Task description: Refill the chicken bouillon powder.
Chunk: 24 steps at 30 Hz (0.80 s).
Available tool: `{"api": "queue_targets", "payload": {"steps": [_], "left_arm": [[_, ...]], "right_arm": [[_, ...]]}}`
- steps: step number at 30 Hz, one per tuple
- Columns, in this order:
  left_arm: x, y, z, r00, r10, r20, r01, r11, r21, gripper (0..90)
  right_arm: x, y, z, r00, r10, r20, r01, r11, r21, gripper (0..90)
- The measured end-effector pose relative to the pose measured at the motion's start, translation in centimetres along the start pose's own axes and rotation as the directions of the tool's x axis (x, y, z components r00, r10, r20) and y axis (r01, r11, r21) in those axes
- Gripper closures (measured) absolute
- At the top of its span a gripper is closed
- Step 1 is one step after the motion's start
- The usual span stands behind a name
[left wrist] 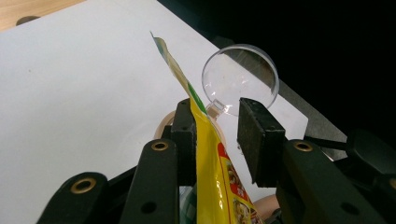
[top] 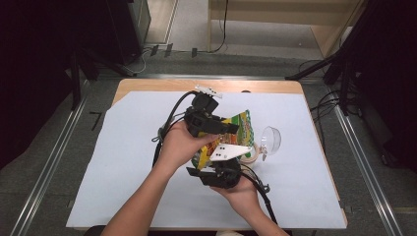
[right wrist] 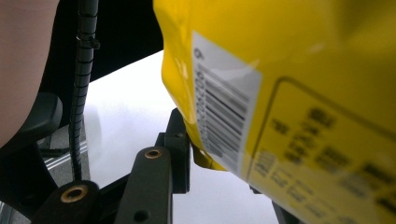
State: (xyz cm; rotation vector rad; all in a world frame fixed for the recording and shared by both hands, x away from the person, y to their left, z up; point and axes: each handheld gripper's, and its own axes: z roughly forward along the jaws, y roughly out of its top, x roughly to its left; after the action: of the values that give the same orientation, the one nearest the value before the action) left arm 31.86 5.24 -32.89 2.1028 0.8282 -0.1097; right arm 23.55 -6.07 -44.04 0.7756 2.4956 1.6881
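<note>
The left gripper (left wrist: 217, 135) is open around the yellow bag (left wrist: 219, 182); its left pad is touching, and I cannot tell if the right gripper (right wrist: 205, 154) is pinching it. The bag may be slipping down onto the clear cup (top: 271, 138).

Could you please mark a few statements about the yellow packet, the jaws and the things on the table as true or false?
1. A yellow packet stands between the jaws of the left gripper. True.
2. Both of that gripper's pads press on the packet. False: the packet lies against one, and the other pad stands apart from it.
3. A clear round cup lies on the white sheet. True.
4. The tape roll is stacked on top of the clear cup. False: it lies on the sheet beside the cup, partly hidden by the packet.
5. The packet carries a barcode. True.
</note>
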Motion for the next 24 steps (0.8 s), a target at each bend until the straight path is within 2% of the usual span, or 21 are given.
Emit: {"api": "queue_targets", "payload": {"steps": [24], "left_arm": [[-0.1, -0.03, -0.02, 1.0, 0.005, -0.003, -0.005, 1.0, 0.002, 68.9]], "right_arm": [[0.01, -0.05, 0.0, 1.0, -0.006, 0.002, 0.006, 1.0, 0.001, 68.7]]}}
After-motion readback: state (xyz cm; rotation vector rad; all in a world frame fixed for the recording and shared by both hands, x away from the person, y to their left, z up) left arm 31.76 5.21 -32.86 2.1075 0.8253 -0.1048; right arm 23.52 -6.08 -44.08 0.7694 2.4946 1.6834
